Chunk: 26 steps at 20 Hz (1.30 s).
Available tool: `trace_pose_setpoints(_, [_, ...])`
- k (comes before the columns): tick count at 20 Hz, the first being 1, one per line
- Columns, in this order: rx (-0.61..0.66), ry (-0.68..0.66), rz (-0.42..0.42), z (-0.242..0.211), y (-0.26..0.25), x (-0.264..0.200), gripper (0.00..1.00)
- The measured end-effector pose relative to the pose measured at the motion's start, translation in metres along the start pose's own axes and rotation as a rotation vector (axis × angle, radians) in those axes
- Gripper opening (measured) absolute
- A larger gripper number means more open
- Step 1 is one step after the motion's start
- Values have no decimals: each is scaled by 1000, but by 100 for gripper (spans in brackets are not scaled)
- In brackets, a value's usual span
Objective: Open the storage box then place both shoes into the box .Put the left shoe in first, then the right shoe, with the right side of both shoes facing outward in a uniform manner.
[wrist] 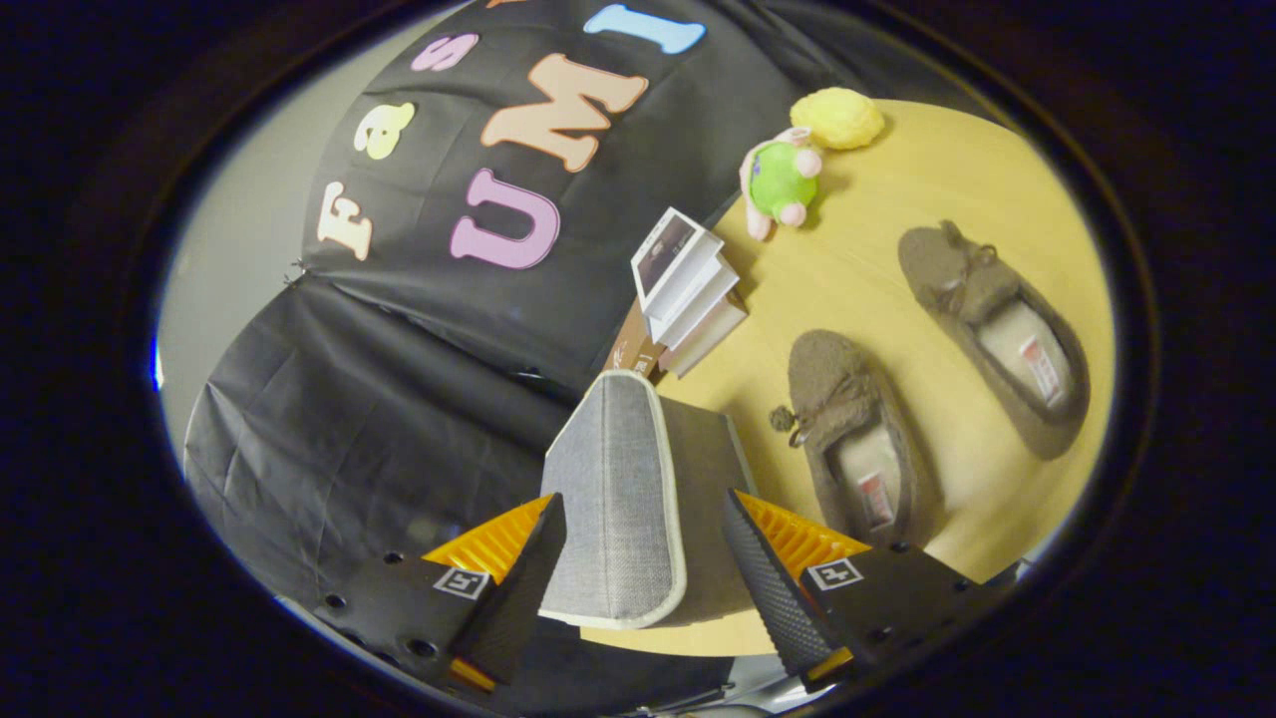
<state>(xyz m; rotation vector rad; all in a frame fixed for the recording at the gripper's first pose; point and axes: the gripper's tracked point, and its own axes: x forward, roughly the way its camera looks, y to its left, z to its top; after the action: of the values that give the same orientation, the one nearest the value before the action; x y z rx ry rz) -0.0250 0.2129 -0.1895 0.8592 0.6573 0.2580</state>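
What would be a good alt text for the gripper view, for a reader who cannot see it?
The open tongs straddle the raised grey lid of a storage box, without pressing it. Beyond, on a wooden table, lie two brown slippers, a stack of books and two plush toys.

Stack of books (688, 294) near the wall on the wooden table (927, 199). Beyond it, a green-and-pink plush toy (781, 179), with a yellow fluffy ball (837, 118) just beside it.
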Motion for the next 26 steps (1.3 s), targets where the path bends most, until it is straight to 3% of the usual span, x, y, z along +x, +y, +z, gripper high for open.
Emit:
trace_pose_setpoints(5, [163, 43, -16, -35, -9, 8, 99])
trace_pose_setpoints(10, [287, 96, 35, -56, 1, 7, 98])
trace_pose_setpoints(13, [314, 91, 51, -52, 8, 10, 82])
trace_pose_setpoints(14, [306, 96, 42, -53, 8, 9, 82])
trace_pose_setpoints(22, [257, 66, 25, -35, 1, -3, 25])
trace_pose_setpoints(25, [229, 65, 75, -31, 21, -13, 7])
trace_pose_setpoints(26, [213, 66, 92, -32, 28, -17, 6])
